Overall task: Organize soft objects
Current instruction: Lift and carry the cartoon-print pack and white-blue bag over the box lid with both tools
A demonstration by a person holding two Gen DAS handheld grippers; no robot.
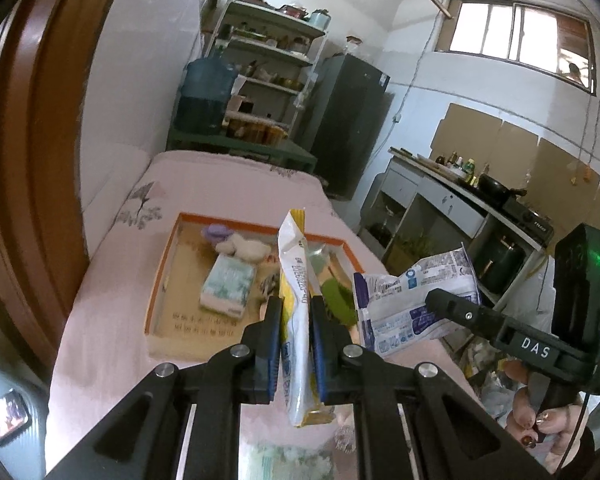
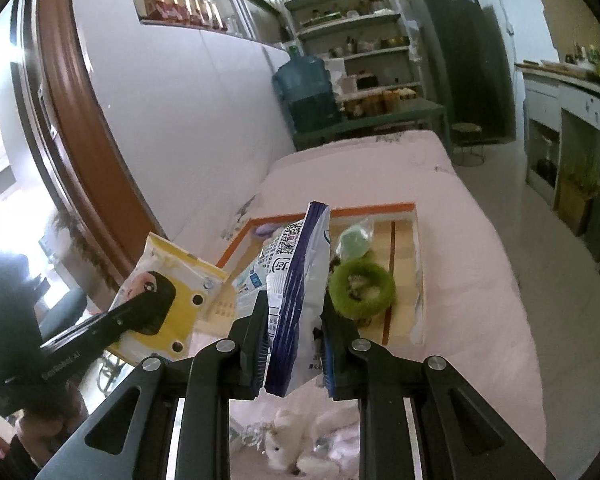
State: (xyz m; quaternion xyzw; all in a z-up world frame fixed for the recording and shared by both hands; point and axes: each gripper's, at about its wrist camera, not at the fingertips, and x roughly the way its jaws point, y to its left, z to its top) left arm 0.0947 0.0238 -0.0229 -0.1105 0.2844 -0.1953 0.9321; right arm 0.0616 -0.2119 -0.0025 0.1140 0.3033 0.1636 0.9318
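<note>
L tool point(image 1: 296, 344) clamps yellow pack point(image 1: 296, 300) upright; R tool point(image 2: 294, 344) clamps blue-white pack point(image 2: 296, 280) upright.

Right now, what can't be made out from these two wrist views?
- Left wrist: the box floor on the right, hidden by the yellow packet in the left gripper.
- Right wrist: box middle, hidden by the blue-and-white packet in the right gripper.
- White plush: partly hidden by the gripper frame.

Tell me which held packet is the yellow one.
The yellow packet in the left gripper; the right gripper holds a blue-and-white packet.
</note>
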